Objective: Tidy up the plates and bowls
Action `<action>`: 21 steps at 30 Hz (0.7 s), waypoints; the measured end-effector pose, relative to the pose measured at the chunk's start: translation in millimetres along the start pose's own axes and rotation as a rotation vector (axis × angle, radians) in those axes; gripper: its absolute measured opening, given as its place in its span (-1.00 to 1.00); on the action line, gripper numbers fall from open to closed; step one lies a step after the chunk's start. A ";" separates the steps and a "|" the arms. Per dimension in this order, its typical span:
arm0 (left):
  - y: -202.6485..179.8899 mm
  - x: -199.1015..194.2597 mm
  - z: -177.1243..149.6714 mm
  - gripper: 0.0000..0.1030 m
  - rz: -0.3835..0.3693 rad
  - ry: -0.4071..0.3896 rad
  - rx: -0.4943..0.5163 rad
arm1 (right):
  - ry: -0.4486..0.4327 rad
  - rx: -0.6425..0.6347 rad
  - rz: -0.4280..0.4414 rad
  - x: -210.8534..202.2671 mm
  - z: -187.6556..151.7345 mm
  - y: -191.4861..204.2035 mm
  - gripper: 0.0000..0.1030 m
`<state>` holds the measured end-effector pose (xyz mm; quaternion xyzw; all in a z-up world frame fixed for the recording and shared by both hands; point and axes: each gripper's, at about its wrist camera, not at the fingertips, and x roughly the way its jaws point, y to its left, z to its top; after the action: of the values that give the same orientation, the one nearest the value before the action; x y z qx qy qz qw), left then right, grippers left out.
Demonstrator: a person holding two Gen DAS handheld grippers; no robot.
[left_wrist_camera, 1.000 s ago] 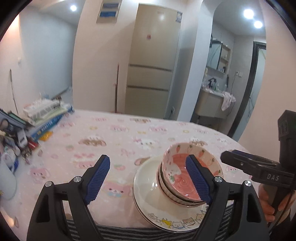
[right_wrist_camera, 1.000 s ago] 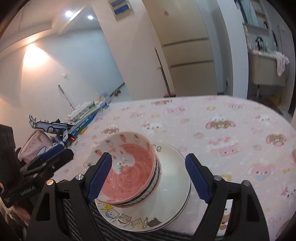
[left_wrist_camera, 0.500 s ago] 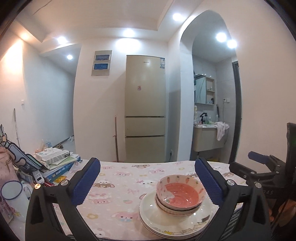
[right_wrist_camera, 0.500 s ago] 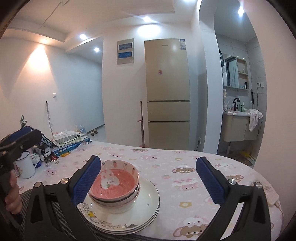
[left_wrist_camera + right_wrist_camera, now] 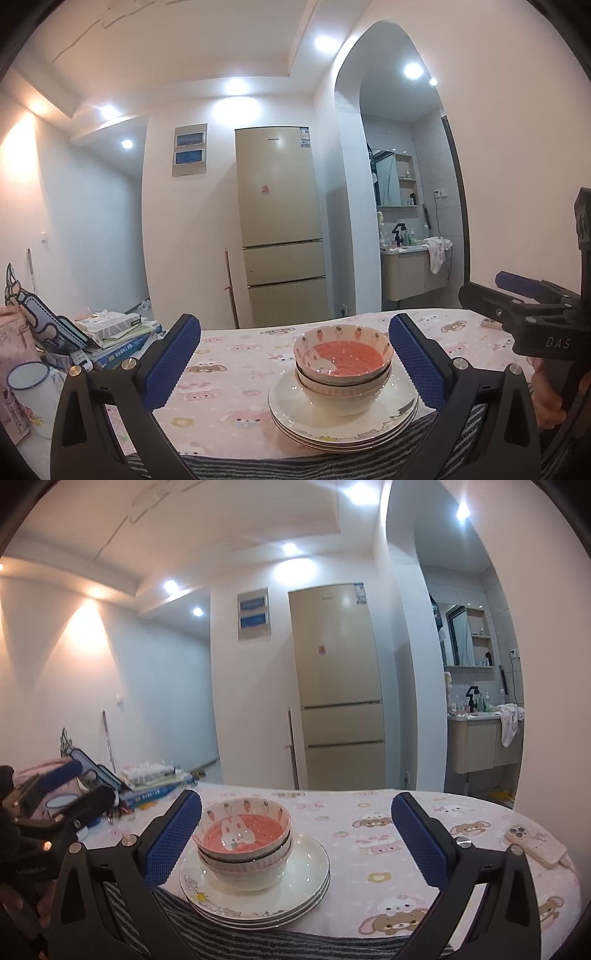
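A stack of bowls (image 5: 342, 365) sits on a pile of plates (image 5: 343, 417) near the front edge of the worktop (image 5: 236, 373). The left gripper (image 5: 293, 363) and right gripper (image 5: 295, 843) both have jaws wide apart, holding nothing. Only the right view shows a phone (image 5: 535, 845); only the left shows a white mug (image 5: 31, 391).

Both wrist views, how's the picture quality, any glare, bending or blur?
Left wrist view: ceiling spotlights flare white, the fridge bows from fisheye, the stacked bowls stay sharp. Right wrist view: a wall light blooms, corners go black, the plates are crisp.
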<state>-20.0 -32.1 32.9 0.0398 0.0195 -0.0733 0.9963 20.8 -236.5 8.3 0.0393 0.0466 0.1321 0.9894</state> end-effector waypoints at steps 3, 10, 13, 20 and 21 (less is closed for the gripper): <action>0.1 4.4 -12.3 1.00 0.009 0.017 -0.019 | 0.008 -0.043 -0.025 2.9 -6.8 5.5 0.99; 8.9 9.0 -27.0 1.00 0.048 0.047 -0.064 | 0.049 -0.088 -0.035 5.9 -22.5 13.0 0.99; 8.2 16.6 -30.0 1.00 0.057 0.088 -0.055 | 0.042 -0.091 -0.032 3.7 -23.8 13.4 0.99; 9.2 17.4 -31.2 1.00 0.066 0.081 -0.056 | 0.054 -0.093 -0.010 4.2 -25.4 10.7 0.99; 9.7 16.1 -32.5 1.00 0.062 0.076 -0.058 | 0.054 -0.090 -0.011 4.4 -25.2 10.0 0.99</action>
<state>-3.6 -22.2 0.5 0.0144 0.0584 -0.0401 0.9974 19.9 -224.1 -16.3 -0.0092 0.0676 0.1297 0.9892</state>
